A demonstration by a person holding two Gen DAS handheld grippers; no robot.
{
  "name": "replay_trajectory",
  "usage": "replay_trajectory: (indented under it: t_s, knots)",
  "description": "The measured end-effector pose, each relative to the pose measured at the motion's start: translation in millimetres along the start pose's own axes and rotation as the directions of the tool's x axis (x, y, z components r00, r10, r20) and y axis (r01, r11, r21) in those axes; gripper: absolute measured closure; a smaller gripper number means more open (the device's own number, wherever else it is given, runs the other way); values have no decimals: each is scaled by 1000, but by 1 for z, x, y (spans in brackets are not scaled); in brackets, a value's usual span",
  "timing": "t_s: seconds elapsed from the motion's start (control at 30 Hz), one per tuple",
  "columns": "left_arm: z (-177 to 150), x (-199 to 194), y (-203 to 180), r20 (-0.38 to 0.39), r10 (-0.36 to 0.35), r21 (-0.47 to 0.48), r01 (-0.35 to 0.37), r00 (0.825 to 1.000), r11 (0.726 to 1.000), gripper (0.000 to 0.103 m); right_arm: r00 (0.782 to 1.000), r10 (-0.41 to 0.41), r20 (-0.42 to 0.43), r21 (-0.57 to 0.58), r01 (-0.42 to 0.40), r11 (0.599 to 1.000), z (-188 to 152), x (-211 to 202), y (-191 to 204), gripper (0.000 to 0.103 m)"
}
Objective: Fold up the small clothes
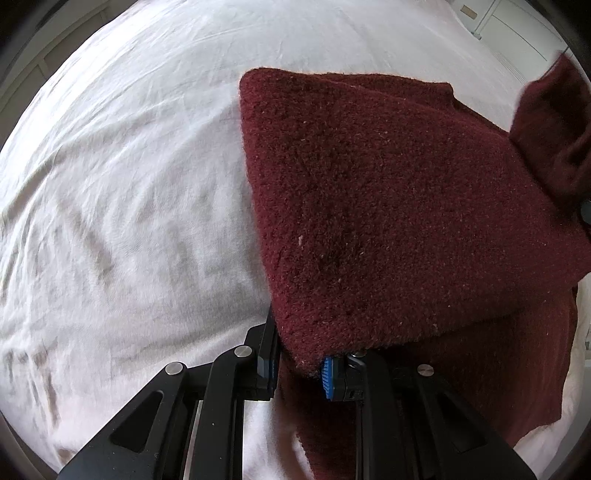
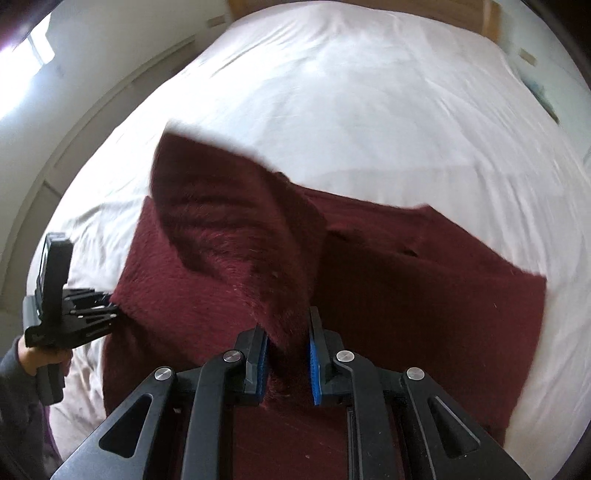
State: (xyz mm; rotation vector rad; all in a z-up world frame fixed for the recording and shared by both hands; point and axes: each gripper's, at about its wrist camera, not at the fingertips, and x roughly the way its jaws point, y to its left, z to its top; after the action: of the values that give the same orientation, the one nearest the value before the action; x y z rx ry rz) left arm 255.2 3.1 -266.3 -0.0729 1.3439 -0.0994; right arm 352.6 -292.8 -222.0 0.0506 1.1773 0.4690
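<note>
A dark red knitted garment (image 1: 388, 206) lies on a white bed sheet (image 1: 122, 192). My left gripper (image 1: 297, 363) is shut on the near corner of a folded-over layer and holds it up off the lower layer. In the right wrist view, my right gripper (image 2: 287, 360) is shut on another raised fold of the same garment (image 2: 424, 280), which drapes up and away from the blue pads (image 2: 314, 363). The left gripper also shows in the right wrist view (image 2: 110, 310), pinching the garment's left edge.
The white sheet (image 2: 351, 96) covers the whole bed around the garment. A wooden headboard (image 2: 487, 18) is at the far end. A wall and skirting (image 2: 92, 74) run along the left side. White cupboards (image 1: 498, 22) stand at the far right.
</note>
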Motion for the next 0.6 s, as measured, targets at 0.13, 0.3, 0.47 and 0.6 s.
replay_trajectory:
  t_s: [0.13,0.3,0.47,0.6]
  knots:
    - [0,0,-2,-2,10,6,-10,1000,1000,87,1000,8,-16,75,-7,997,-14,4,-25,86]
    - [0,2,-8,-2,37,18,-37,999,999,87,998,9,-67,132,0,991,-32,28,-44,85]
    - [-2,3,-16,-1,57,32,-57,998,998,87,997,-29,-78,179,43,983,-49,39,-59,67]
    - [-2,3,-20,0,63,33,-63,998,997,87,992,-93,-86,210,109,971,-59,28,-76,47]
